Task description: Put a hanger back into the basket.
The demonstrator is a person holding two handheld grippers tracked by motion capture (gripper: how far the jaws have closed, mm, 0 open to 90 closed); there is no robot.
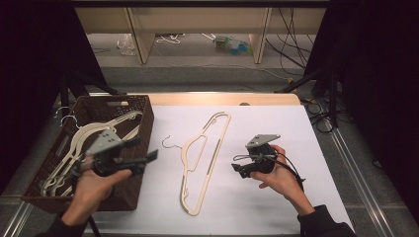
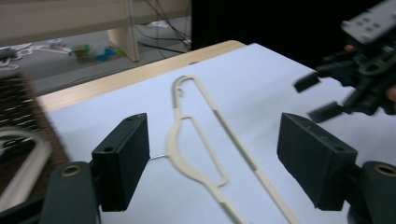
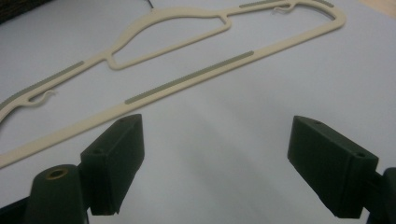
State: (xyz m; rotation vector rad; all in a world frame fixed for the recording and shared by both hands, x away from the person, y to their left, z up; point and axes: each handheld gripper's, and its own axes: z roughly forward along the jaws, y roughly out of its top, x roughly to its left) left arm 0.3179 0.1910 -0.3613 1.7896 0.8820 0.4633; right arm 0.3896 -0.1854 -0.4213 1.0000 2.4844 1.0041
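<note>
A cream plastic hanger (image 1: pixel 215 153) with a thin metal hook lies flat on the white sheet, mid-table. My left gripper (image 1: pixel 144 148) hovers over the right rim of the brown woven basket (image 1: pixel 143 118), jaws open and empty, pointing right toward the hanger (image 2: pixel 173 144). Its own view has the open jaws (image 2: pixel 215 135) framing the hanger, with the right gripper (image 2: pixel 317 95) beyond. My right gripper (image 1: pixel 236 163) is just right of the hanger, pointing left at it, open with nothing between its jaws (image 3: pixel 217 140); the hanger's long bar (image 3: pixel 187 79) lies a short way ahead.
Several more cream hangers (image 1: pixel 84 136) lie in the basket at the table's left. The wooden far table edge (image 1: pixel 222 98) borders the sheet. Beyond it are wooden shelf legs (image 1: pixel 141 42), floor cables (image 1: pixel 291 47) and dark stands on both sides.
</note>
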